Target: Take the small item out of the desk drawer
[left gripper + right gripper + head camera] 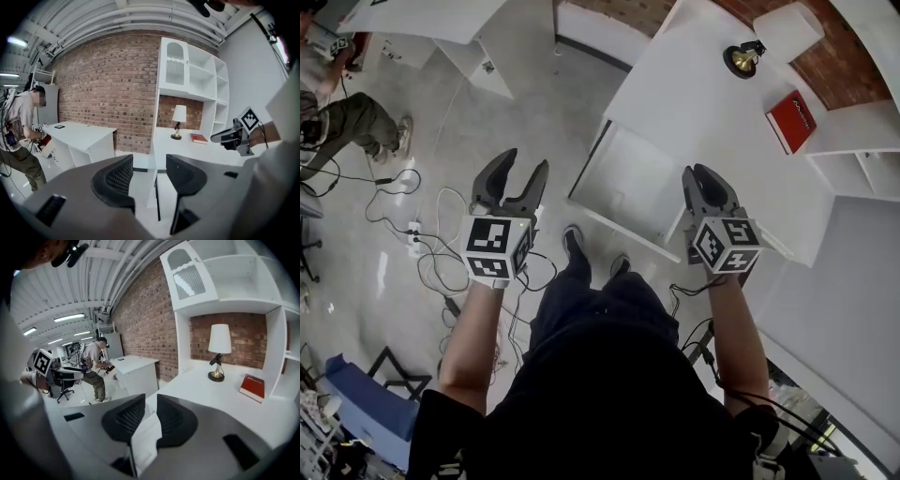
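While a person is sitting at the upper left of the head view, cables are trailing across the grey floor below them. Just right of the cables, the left gripper is hovering over the floor at centre left, well apart from the drawer. Its own view is showing the jaws standing wide apart with nothing between them, only floor and the desk's side showing through the gap. Lower in the frame, the holder's shoes are standing on the floor just in front of the drawer.

At the centre, the drawer is sticking out of the white desk, pulled open, its white inside facing the camera. I cannot make out the small item in any view.

Right of centre, the right gripper is hanging over the drawer's right end, pointing toward the desk. Its jaws are standing a narrow gap apart, and a white panel edge is showing low in that gap. I cannot tell whether the pads are touching it.

At the upper right, a lamp is standing on the desk top, and a red book is lying near it, lower and further right.
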Demonstrator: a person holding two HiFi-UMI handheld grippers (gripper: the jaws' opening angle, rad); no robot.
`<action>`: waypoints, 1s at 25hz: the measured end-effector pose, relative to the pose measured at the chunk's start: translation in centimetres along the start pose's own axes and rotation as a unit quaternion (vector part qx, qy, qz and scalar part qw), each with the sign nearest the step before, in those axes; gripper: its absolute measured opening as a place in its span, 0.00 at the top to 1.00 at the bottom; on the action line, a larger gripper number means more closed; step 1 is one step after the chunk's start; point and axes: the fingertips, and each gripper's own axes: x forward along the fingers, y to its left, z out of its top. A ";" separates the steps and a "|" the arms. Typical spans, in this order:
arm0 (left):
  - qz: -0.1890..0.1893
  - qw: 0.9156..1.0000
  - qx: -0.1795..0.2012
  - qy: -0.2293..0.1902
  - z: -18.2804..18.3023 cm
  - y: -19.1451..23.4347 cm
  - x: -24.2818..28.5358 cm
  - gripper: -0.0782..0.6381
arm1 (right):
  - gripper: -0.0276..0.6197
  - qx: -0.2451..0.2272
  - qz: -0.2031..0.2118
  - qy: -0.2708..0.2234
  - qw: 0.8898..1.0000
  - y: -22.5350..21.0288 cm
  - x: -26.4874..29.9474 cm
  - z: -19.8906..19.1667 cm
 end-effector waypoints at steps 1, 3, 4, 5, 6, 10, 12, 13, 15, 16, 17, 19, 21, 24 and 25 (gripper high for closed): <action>-0.006 1.000 -0.003 0.008 -0.8 0.0 0.3 0.59 | 0.84 0.001 0.011 0.018 1.000 0.4 0.8 -1.0; -0.014 0.999 -0.013 0.025 -2.3 -0.1 1.0 0.59 | 0.84 0.013 0.038 0.055 0.998 1.1 2.5 -3.1; -0.017 0.999 -0.018 0.033 -3.1 -0.2 1.4 0.59 | 0.84 0.023 0.050 0.073 0.996 1.3 3.3 -4.1; -0.019 0.999 -0.020 0.041 -3.8 -0.2 1.8 0.59 | 0.83 0.036 0.061 0.089 0.994 1.4 4.3 -5.1; -0.020 0.998 -0.022 0.050 -4.6 -0.2 2.3 0.59 | 0.82 0.050 0.071 0.104 0.991 1.4 5.2 -6.2; -0.015 0.996 -0.033 0.081 -7.2 -0.4 3.2 0.59 | 0.79 0.113 0.103 0.165 0.974 1.4 8.4 -10.7; -0.007 0.995 -0.037 0.093 -8.0 -0.3 3.6 0.59 | 0.78 0.141 0.113 0.195 0.964 1.2 9.8 -12.9; -0.002 0.994 -0.039 0.097 -8.3 -0.2 3.7 0.59 | 0.78 0.153 0.116 0.209 0.959 1.1 10.5 -14.0; 0.008 0.993 -0.044 0.105 -9.0 0.1 4.0 0.59 | 0.78 0.173 0.122 0.241 0.947 0.9 11.8 -16.6; 0.012 0.993 -0.046 0.109 -9.3 0.1 4.2 0.59 | 0.78 0.182 0.125 0.259 0.940 0.9 12.4 -18.0; 0.016 0.992 -0.049 0.112 -9.6 0.1 4.4 0.59 | 0.78 0.190 0.129 0.277 0.933 0.8 13.0 -19.5; 0.020 0.991 -0.057 0.119 -10.2 0.0 4.8 0.59 | 0.78 0.207 0.136 0.310 0.918 0.9 13.8 -22.4; 0.020 0.989 -0.068 0.127 -10.9 -0.2 4.9 0.59 | 0.78 0.220 0.141 0.338 0.904 1.3 14.6 -25.0; 0.022 0.987 -0.077 0.139 -12.0 -0.5 5.3 0.59 | 0.76 0.228 0.142 0.370 0.890 1.4 16.1 -28.2; 0.023 0.986 -0.078 0.143 -12.4 -0.5 5.5 0.59 | 0.75 0.232 0.141 0.378 0.885 1.3 16.7 -29.1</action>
